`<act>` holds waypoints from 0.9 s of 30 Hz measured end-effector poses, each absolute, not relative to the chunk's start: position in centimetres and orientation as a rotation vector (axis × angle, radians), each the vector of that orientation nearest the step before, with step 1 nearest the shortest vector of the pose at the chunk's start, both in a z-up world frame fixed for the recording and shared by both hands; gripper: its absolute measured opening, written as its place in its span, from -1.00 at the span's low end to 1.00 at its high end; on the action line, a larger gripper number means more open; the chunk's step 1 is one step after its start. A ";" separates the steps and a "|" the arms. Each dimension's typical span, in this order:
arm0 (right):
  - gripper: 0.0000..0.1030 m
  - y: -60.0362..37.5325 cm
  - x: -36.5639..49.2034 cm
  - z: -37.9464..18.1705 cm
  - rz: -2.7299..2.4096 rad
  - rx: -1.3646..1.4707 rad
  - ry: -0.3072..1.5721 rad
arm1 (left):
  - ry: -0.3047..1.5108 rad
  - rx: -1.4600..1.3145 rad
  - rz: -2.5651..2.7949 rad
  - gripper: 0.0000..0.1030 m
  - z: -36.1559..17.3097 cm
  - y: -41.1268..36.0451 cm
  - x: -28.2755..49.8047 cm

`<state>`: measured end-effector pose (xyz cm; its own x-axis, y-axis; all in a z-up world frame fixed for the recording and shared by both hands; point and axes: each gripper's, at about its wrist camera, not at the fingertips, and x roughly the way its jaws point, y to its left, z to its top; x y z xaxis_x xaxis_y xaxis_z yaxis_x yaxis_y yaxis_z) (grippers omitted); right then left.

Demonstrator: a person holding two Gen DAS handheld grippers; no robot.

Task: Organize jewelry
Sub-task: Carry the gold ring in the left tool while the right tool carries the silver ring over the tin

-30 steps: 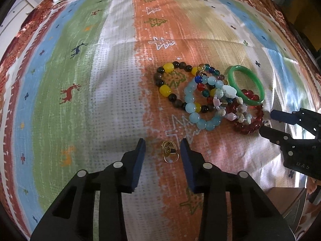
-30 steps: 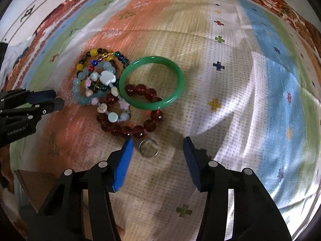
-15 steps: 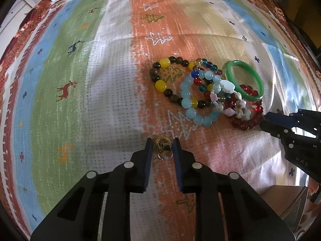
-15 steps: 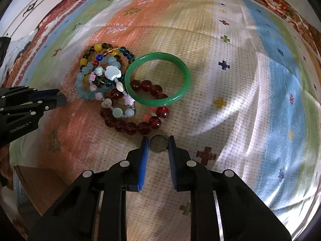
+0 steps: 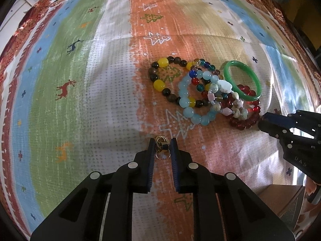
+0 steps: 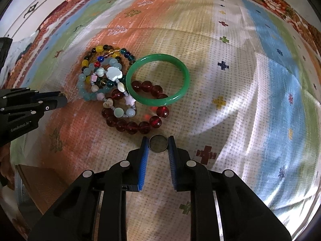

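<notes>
A small cluster of gold rings [image 5: 162, 147] sits pinched between the left tongs [image 5: 163, 147], low over the striped, patterned cloth [image 5: 90, 80] that covers the tabletop. A plain silver ring [image 6: 158, 143] is likewise clamped by the right tongs [image 6: 158, 144], just beside the dark red bead bracelet [image 6: 138, 125]. That bracelet lies partly under a smooth green bangle [image 6: 158, 78], and both touch a heap of mixed bead bracelets: pale blue beads [image 5: 190, 104], a yellow-and-brown strand [image 5: 160, 80] and a shell-and-stone strand [image 6: 112, 88]. The step in hand looks like the pick-up of the small rings, 1 lot per side, with both grips closed on their pieces. Next, each should probably be lifted clear without snagging the cloth and carried to wherever rings are kept; a brown box corner [image 6: 40, 182] at the table edge may be that place, though I cannot tell.
</notes>
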<state>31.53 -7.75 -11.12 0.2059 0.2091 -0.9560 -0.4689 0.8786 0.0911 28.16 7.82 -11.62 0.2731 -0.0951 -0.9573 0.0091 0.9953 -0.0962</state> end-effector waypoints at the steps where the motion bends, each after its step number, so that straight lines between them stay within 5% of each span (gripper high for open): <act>1: -0.60 -7.7 31.4 -11.0 0.481 -0.240 1.279 | 1.291 -0.076 -0.065 -0.72 -11.6 7.8 28.2; 27: -0.60 -7.6 28.0 -5.0 0.454 -0.211 1.125 | 1.130 -0.101 -0.068 -0.72 -5.5 5.6 25.6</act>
